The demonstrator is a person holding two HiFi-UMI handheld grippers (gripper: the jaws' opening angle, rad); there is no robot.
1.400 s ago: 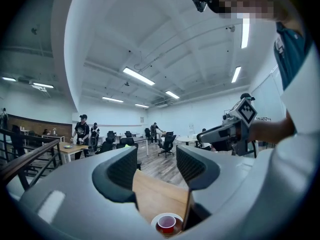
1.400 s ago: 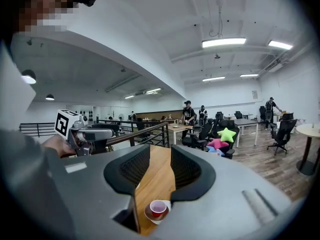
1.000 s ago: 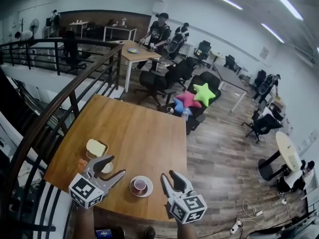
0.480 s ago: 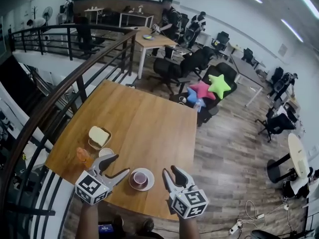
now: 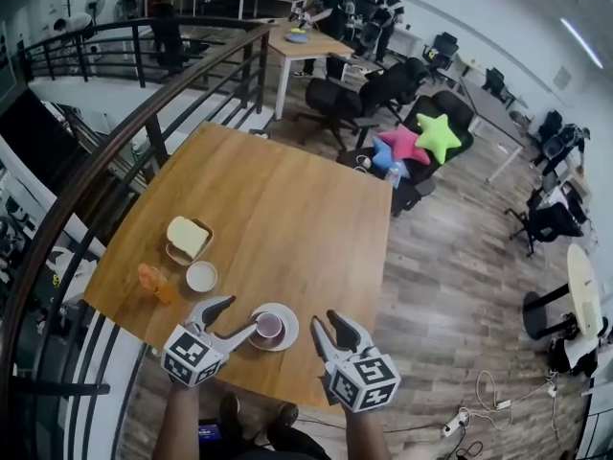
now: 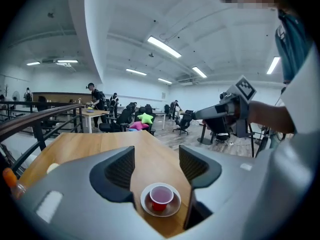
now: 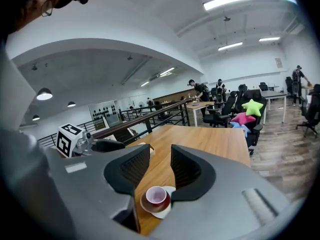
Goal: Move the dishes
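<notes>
Left gripper [image 5: 240,313] — just opened, empty, now down low beside the pink cup [image 5: 270,326] and saucer [image 5: 288,312]. Right gripper [image 5: 323,327] open, empty too. Ready to grab.

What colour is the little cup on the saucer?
The cup is red, pinkish inside; clearest in the left gripper view.

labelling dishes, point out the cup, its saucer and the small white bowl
cup [image 5: 269,325] head view, its inside
saucer [image 5: 290,327] head view, right rim
small white bowl [image 5: 201,276] head view, its centre

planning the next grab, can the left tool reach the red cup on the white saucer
Probably yes: the left tool, its empty jaws just opened wider, points at the red cup with nothing in between.
</notes>
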